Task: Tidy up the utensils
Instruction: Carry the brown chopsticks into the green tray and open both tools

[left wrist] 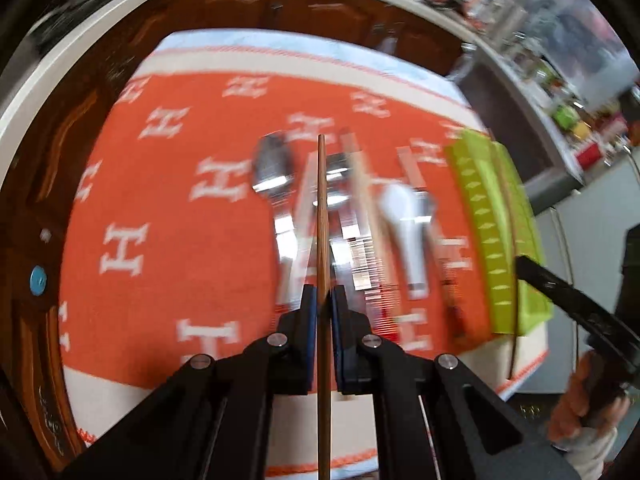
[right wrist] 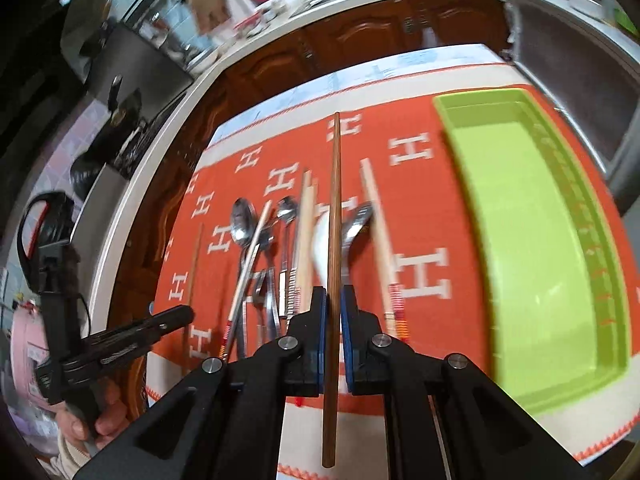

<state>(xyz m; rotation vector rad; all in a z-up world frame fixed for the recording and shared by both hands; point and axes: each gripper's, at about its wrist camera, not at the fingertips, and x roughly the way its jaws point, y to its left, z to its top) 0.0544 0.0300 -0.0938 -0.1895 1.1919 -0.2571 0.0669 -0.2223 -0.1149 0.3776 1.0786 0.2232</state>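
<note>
My left gripper [left wrist: 323,296] is shut on a brown wooden chopstick [left wrist: 322,208], held above the orange cloth [left wrist: 160,208]. My right gripper [right wrist: 333,296] is shut on a matching brown chopstick [right wrist: 335,200]. Below them on the cloth lie a metal spoon [right wrist: 244,220], a smaller spoon [right wrist: 286,208], a fork [right wrist: 260,292], pale chopsticks [right wrist: 306,240] and a white spoon [left wrist: 404,216]. An empty green tray [right wrist: 532,240] sits right of the utensils, and its wall shows in the left wrist view as the green tray [left wrist: 496,232]. Each view catches the other gripper at its edge.
The cloth covers a small table with a pale border [right wrist: 400,432]. Brown wooden cabinets [right wrist: 360,32] and a white counter edge [right wrist: 132,200] curve around the far side. A steel sink [right wrist: 580,92] is beyond the tray. A hand [right wrist: 108,420] holds the left gripper's handle.
</note>
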